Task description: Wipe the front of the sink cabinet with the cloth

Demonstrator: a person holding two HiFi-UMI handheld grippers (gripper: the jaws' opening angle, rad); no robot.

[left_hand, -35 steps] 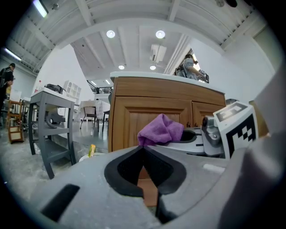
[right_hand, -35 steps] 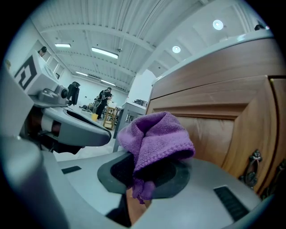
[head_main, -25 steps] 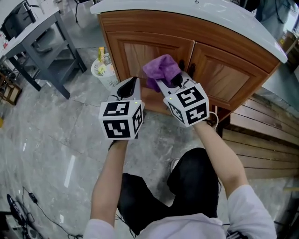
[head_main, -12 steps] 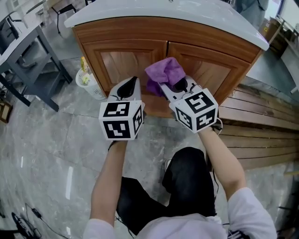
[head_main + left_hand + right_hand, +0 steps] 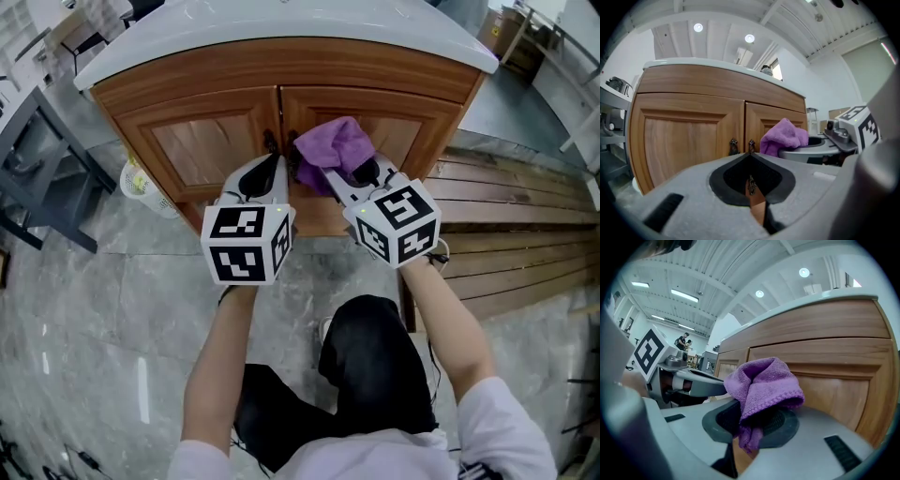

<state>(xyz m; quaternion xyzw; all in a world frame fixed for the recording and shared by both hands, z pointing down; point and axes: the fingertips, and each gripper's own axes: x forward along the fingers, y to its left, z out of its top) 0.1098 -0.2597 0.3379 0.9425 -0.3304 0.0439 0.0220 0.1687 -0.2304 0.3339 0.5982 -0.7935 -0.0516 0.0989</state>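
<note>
A wooden sink cabinet (image 5: 216,131) with two doors and a white top stands ahead of me. My right gripper (image 5: 330,176) is shut on a purple cloth (image 5: 335,147), bunched above its jaws close to the right door (image 5: 843,390); the cloth (image 5: 764,390) fills the right gripper view, and whether it touches the wood cannot be told. My left gripper (image 5: 260,180) is shut with nothing in it and points at the two small dark door handles (image 5: 740,146) at the cabinet's middle seam. The cloth (image 5: 783,138) shows to its right.
A white wastebasket (image 5: 145,183) with bottles stands on the floor at the cabinet's left. A dark grey table frame (image 5: 42,178) is further left. Wooden slats (image 5: 520,216) lie at the right of the cabinet. The floor is grey marble tile (image 5: 103,309).
The view has swung so the cabinet now sits centred ahead of both grippers. The right gripper with the cloth stays near the right door; the left gripper keeps its place.
</note>
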